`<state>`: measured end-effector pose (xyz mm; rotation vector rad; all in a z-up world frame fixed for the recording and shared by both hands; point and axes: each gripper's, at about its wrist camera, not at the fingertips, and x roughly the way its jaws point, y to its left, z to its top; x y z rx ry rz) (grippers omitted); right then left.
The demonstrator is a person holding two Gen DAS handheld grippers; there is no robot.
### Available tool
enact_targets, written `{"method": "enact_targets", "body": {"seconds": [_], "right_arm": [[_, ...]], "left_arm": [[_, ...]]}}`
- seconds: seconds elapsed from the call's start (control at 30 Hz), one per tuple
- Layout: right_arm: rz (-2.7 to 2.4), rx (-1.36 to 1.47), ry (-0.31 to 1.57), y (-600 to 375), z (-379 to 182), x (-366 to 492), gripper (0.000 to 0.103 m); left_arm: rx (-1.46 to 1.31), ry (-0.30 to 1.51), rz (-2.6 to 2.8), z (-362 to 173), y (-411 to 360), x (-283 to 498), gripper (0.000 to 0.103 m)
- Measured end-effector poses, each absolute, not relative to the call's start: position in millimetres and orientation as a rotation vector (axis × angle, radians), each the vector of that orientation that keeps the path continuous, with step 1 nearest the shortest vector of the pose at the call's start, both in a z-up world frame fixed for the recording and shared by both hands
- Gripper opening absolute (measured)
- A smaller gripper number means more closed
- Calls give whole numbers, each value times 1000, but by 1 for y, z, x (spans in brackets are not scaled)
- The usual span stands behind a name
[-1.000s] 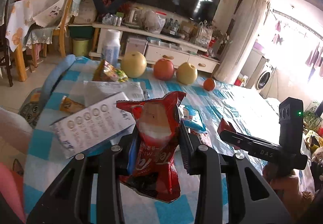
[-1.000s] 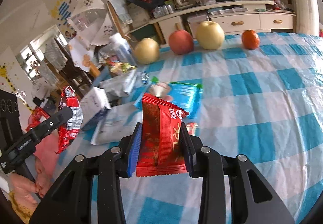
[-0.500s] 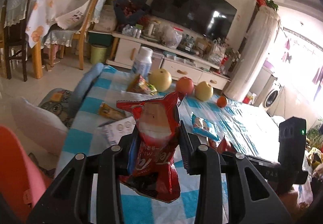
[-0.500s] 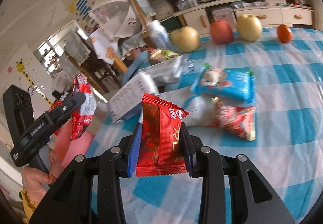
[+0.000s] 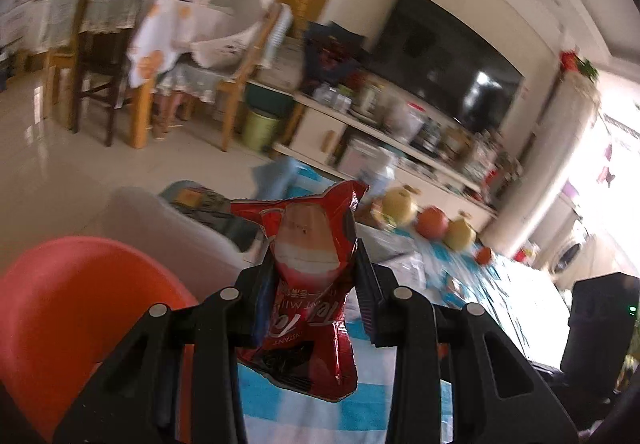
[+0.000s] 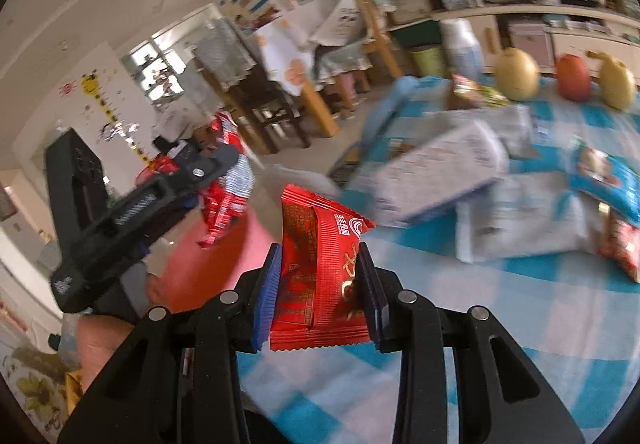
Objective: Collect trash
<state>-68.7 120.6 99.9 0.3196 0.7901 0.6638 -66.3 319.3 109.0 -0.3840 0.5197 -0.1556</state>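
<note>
My left gripper (image 5: 314, 286) is shut on a crumpled red milk-tea sachet (image 5: 310, 284), held up near the table's left end, beside a red-orange bin (image 5: 72, 308). It also shows in the right wrist view (image 6: 208, 183) with the sachet (image 6: 226, 179) hanging over the bin (image 6: 212, 268). My right gripper (image 6: 320, 284) is shut on a flat red snack wrapper (image 6: 320, 276), held above the blue-checked tablecloth (image 6: 520, 308) near the bin. More wrappers lie on the table: a blue packet (image 6: 604, 179), a red packet (image 6: 624, 244) and white packets (image 6: 440, 163).
Two pears (image 6: 516, 73), an apple (image 6: 574, 77) and an orange (image 5: 484, 255) sit at the table's far edge, with a white bottle (image 6: 460, 43). A white seat (image 5: 168, 236) stands behind the bin. Chairs, a dining table and a TV cabinet lie beyond.
Both grippers have swung left with their wrappers, away from the table's middle toward the red-orange bin, which has grown large in both views. Both stay shut.
</note>
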Motion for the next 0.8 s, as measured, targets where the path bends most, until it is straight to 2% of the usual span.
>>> {"method": "enact_targets", "body": {"seconds": [0.47, 0.5, 0.53, 0.6, 0.67, 0.73, 0.8], "right_arm": [[858, 167, 811, 267, 115, -68, 40], [866, 150, 821, 275, 113, -67, 50], [869, 132, 842, 282, 108, -65, 65], [829, 115, 851, 287, 103, -65, 77], [812, 125, 847, 281, 100, -66, 82], [776, 124, 838, 272, 98, -67, 90], [734, 118, 822, 257, 97, -69, 90]], "left_arm": [[-573, 534, 198, 90, 434, -78, 38], [-584, 537, 215, 89, 438, -77, 40], [-602, 538, 240, 87, 443, -78, 44], [-609, 527, 285, 87, 448, -80, 69], [-577, 504, 335, 90, 448, -81, 82], [-540, 492, 345, 93, 445, -81, 87], [-516, 484, 339, 95, 440, -79, 92]]}}
